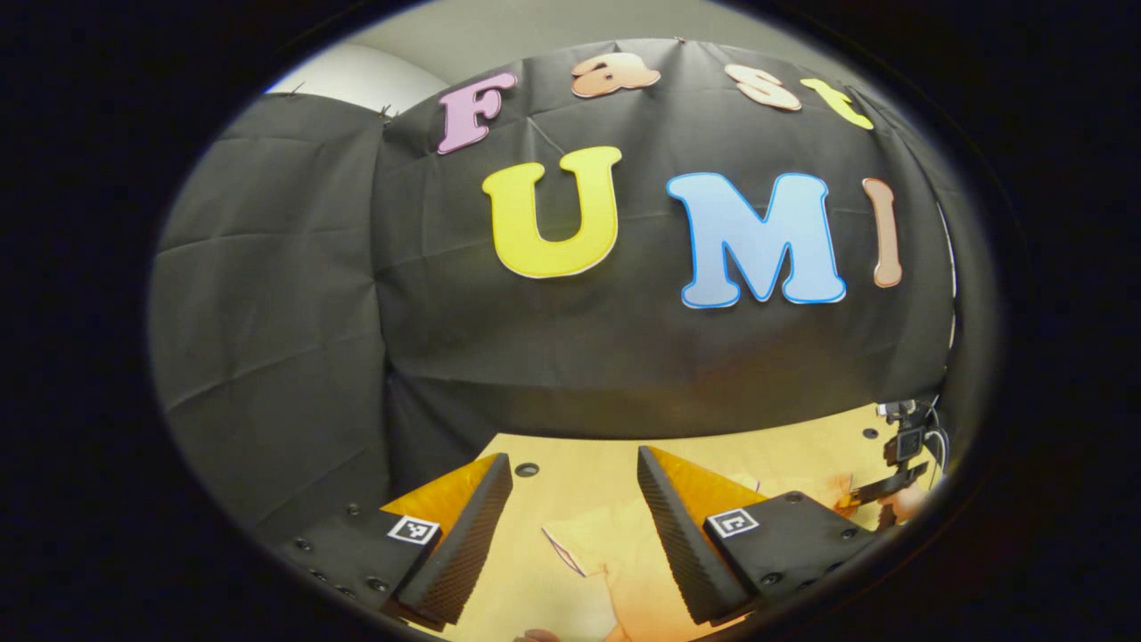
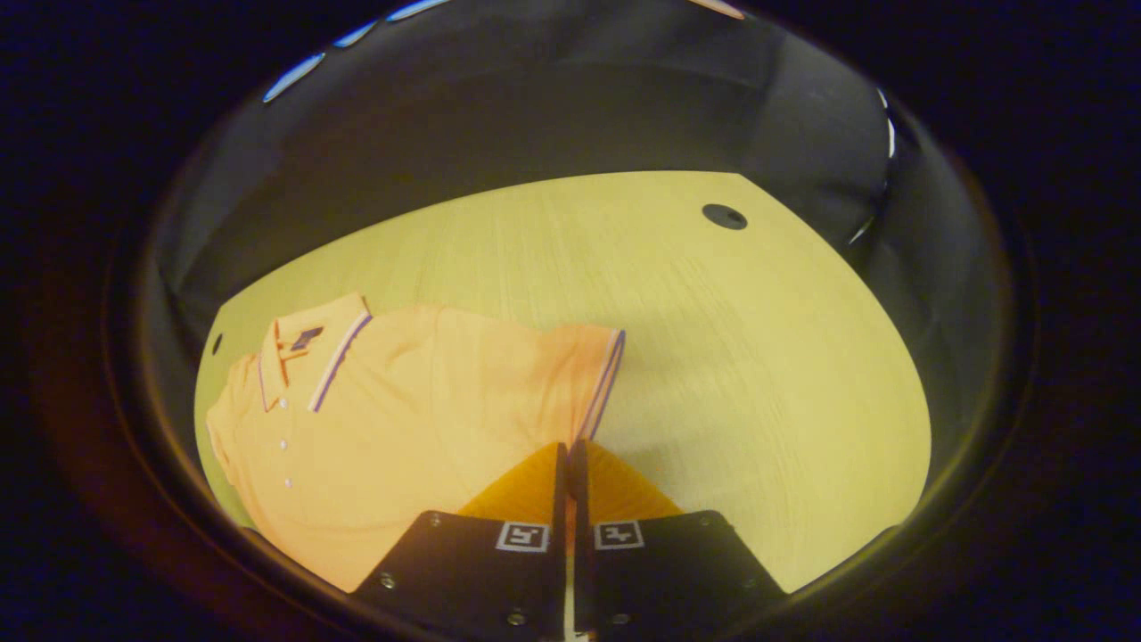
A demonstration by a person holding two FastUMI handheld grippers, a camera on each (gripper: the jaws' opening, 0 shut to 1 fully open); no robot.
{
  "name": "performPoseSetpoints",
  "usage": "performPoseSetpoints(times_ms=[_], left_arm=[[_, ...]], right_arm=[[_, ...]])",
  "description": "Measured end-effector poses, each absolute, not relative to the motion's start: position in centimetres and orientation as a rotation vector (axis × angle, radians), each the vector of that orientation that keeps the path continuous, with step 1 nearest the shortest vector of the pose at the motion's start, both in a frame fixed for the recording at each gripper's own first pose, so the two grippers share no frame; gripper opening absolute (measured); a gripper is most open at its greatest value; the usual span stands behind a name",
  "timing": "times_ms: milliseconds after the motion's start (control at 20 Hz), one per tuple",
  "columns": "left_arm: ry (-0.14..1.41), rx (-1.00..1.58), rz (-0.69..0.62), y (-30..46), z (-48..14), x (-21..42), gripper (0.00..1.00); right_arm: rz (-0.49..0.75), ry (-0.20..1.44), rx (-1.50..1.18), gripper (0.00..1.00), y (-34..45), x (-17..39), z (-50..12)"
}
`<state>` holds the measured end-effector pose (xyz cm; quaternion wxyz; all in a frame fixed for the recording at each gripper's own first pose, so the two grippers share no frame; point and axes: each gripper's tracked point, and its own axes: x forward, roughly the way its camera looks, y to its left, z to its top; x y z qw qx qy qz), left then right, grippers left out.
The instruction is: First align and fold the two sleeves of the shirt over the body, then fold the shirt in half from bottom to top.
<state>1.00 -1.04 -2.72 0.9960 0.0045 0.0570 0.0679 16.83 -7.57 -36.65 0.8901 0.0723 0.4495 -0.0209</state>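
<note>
No readable text — fiducial squares only, no words.

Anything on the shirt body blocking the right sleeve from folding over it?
Nothing visible does. In the right gripper view the shirt lies flat on the table, with the right tongs shut at its sleeve.

The left gripper is being held raised and level, its jaws spread wide apart with nothing between them. The right gripper is being tilted downward, its jaws brought together until only a thin slit is left between the fingers.
</note>
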Motion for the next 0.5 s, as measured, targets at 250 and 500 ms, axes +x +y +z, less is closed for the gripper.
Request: performPoseSetpoints(times_ms=[250,500], left_arm=[[0.120,0.001,0.139,-0.8,-3.0,1.2,0.94],[0.124,-0.010,0.147,-0.2,-3.4,1.0,0.96]], right_arm=[[-0.021,0.916,0.089,0.01,-7.1,17.4,-36.5],[0.065,0.796,-0.001,0.01,-3.7,19.1,-32.2]])
